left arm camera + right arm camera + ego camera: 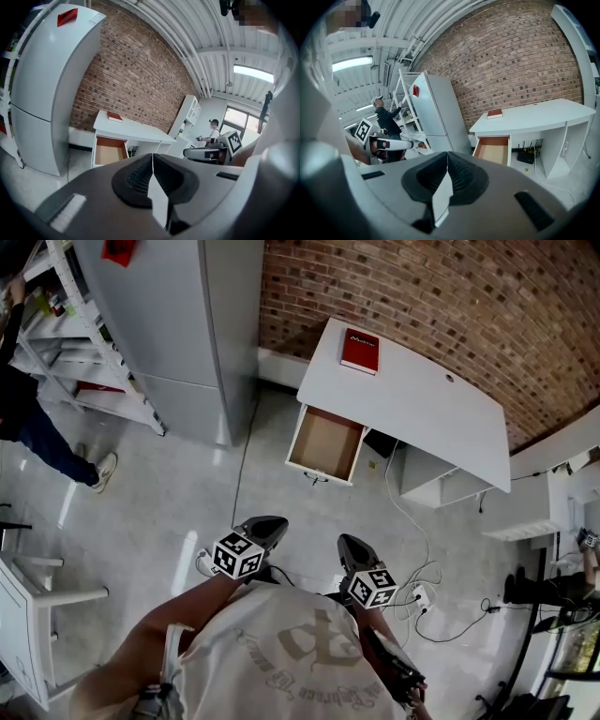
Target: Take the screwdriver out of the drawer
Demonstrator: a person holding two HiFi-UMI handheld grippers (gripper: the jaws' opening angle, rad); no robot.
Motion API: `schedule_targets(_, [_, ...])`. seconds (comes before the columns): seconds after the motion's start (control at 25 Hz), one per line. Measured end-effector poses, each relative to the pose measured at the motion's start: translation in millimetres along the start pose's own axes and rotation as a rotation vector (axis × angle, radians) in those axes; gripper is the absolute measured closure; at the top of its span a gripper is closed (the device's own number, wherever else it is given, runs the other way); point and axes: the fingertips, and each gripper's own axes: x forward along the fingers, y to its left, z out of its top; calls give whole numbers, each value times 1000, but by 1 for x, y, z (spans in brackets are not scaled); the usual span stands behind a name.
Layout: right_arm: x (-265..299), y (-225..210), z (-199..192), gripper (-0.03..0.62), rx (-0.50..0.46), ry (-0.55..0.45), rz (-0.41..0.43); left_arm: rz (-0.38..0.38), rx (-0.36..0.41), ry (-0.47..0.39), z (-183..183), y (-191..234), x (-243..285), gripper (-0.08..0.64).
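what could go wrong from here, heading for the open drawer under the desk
1. Loose cables and a power strip lie on the floor just ahead on the right; stepping there risks a trip.
2. The left gripper and right gripper are both shut; one must open before reaching in.
3. No screwdriver shows in the drawer from here; it may sit hidden behind the front wall, so a blind grab could miss.

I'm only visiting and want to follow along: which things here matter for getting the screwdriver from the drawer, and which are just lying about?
Belongs to the job: open drawer, white desk, left gripper and right gripper, both shut and empty; no screwdriver shows from here.

Just lying about: red book on the desk, fridge, shelving, floor cables.
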Motion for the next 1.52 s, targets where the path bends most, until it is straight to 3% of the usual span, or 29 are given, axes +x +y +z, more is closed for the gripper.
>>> schedule_targets(1.12, [32,13,0,584,-10,36,-52,31,-24,-50,5,39,-37,549])
schedule_targets(1.52, [59,26,8,584,-36,43,1,82,-47,-68,5,63,-50,549])
